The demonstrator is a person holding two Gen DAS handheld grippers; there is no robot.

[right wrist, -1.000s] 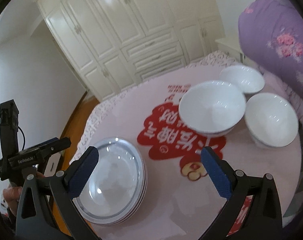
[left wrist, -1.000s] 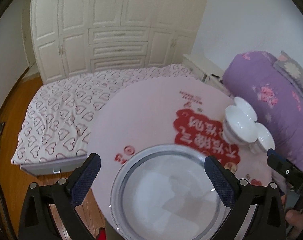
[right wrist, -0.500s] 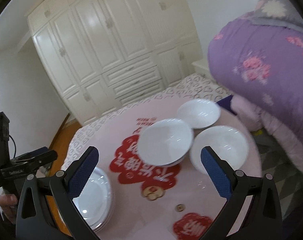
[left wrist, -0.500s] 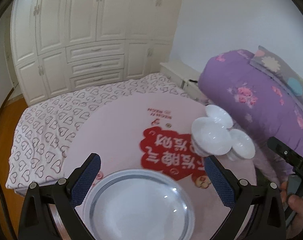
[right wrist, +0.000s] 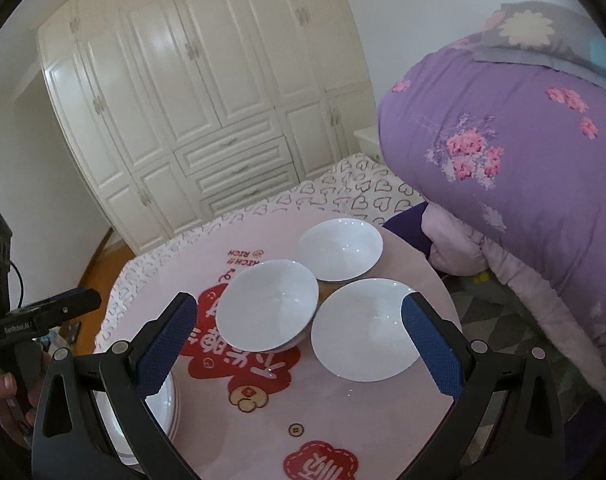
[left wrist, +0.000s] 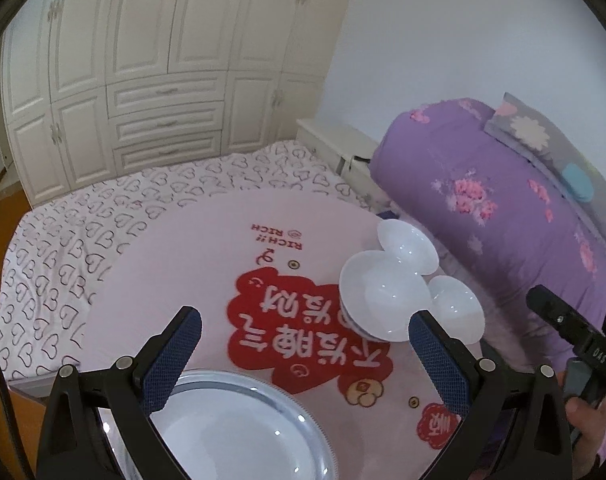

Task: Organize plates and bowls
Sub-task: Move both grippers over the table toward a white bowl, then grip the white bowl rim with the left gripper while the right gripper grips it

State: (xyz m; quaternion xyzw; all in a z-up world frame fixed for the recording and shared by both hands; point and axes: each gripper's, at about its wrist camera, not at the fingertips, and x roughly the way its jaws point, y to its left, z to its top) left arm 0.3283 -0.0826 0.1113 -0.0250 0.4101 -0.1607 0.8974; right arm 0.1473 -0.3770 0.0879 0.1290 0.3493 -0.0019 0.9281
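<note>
Left gripper (left wrist: 301, 354): jaws spread wide, holding nothing, above the near plates.
Right gripper (right wrist: 297, 338): jaws wide apart, empty, facing the bowls.
Plate stack (left wrist: 239, 428): at the desk's (left wrist: 175, 276) near left edge; glossy, rigid and breakable, probably slippery; best pinched at the raised rim.
Stacked bowls (right wrist: 267, 311): mid-desk, with what looks like another bowl under the top one.
Single bowl (right wrist: 369, 329): just right of them.
Far bowl (right wrist: 340, 249): behind both; thin rims likely offer the only hold, and the bowls should be light.
</note>
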